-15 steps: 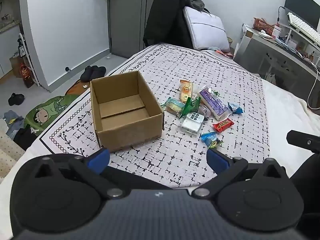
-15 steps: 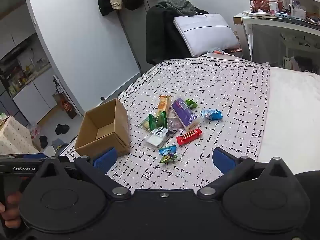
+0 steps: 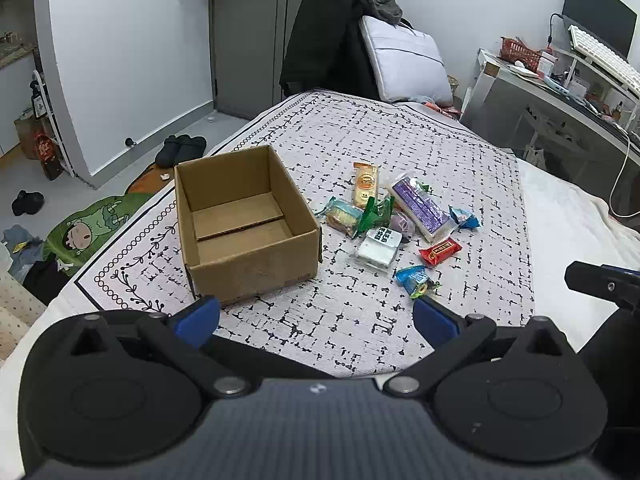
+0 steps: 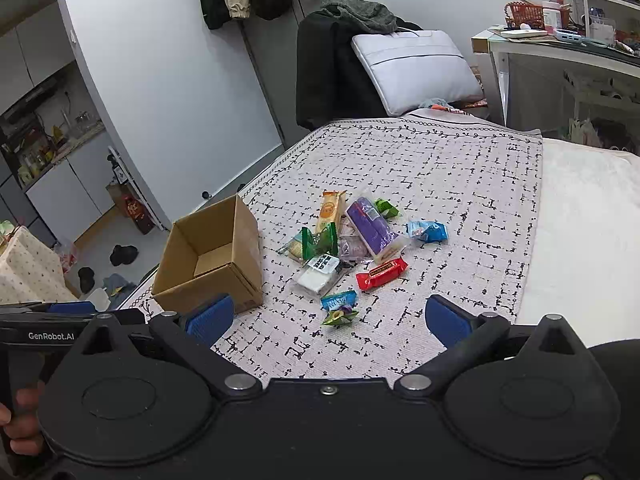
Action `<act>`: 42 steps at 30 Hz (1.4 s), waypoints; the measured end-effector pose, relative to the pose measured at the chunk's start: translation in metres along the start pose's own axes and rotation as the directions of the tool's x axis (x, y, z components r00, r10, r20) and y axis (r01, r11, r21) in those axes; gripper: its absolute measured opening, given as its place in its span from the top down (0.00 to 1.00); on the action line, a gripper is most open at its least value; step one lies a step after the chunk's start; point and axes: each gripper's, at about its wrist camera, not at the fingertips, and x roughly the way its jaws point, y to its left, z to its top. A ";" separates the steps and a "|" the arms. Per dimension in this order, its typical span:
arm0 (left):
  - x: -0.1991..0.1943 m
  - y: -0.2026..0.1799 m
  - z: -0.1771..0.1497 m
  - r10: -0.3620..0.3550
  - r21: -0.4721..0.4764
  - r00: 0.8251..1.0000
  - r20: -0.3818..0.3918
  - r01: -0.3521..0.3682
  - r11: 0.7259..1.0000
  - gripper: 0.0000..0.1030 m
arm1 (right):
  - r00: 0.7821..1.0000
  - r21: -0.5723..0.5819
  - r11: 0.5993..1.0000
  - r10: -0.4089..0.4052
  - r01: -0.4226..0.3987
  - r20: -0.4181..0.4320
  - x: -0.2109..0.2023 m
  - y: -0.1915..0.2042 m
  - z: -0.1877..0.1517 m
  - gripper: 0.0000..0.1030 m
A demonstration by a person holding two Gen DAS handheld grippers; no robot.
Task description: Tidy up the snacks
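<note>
Right wrist view: nothing is boxed yet; both my left gripper (image 3: 316, 316) and right gripper (image 4: 327, 318) gape empty. Next, I judge, reach the blue-wrapped candy (image 4: 338, 301), then the cardboard box (image 4: 212, 258).

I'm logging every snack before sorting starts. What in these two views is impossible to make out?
- Print on the white packet: too small in both views.
- Pale purple packet: mostly covered by the long purple pack and neighbours.
- Cardboard box floor: near wall hides most of it in the right wrist view.
- Right tool: only a black edge at the left wrist view's right border.
</note>
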 end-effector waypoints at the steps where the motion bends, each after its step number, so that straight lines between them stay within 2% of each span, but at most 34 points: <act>1: 0.000 0.000 0.000 -0.001 0.002 1.000 -0.001 0.001 1.000 0.01 | 1.000 0.000 1.000 0.001 -0.001 0.000 0.000 0.000 0.000 0.00; 26: -0.001 -0.002 -0.002 -0.025 -0.004 1.000 -0.004 0.025 1.000 0.01 | 1.000 -0.019 1.000 -0.017 0.017 -0.005 -0.002 0.001 -0.001 0.00; 42: -0.003 -0.002 -0.001 -0.071 -0.022 0.997 -0.009 0.070 0.997 0.01 | 1.000 -0.020 1.000 -0.020 0.020 -0.007 -0.001 0.000 -0.002 0.00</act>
